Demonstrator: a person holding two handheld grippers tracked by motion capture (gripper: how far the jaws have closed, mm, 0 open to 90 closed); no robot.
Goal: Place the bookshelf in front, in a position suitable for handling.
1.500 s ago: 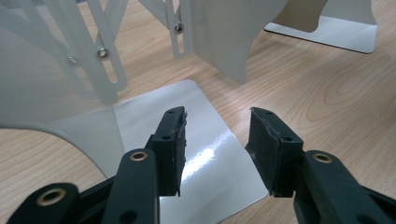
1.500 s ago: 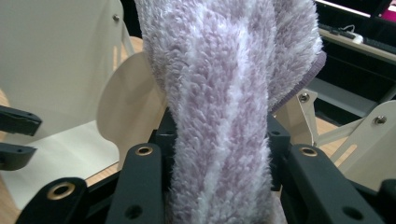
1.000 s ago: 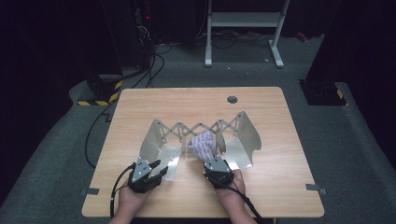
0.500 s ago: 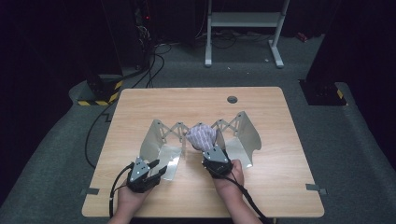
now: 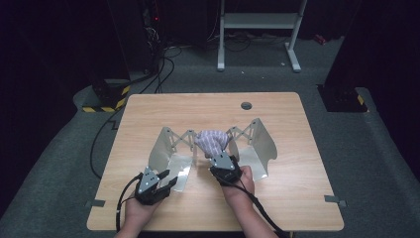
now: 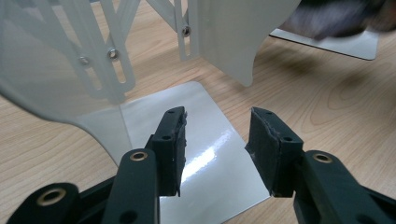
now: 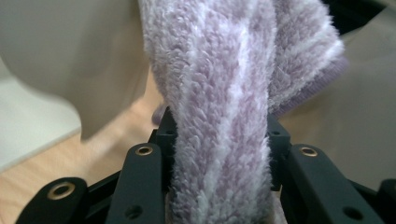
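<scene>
A wooden table (image 5: pixel 297 198) is carrying a white folding rack (image 5: pixel 166 148) that is spreading across its middle, scissor links joining two curved end plates, each standing on a shiny base. At the rack's centre a lilac towel (image 5: pixel 212 141) is hanging bunched, just at 12 o'clock from the right gripper (image 5: pixel 218 157); that gripper is pinching the towel's thick fold between its jaws, the pile bulging past both pads in the right gripper view. At 8 o'clock from the towel, the left gripper (image 5: pixel 168 177) is hovering over the left base plate (image 6: pixel 205 158), its jaws standing spread with nothing between them
</scene>
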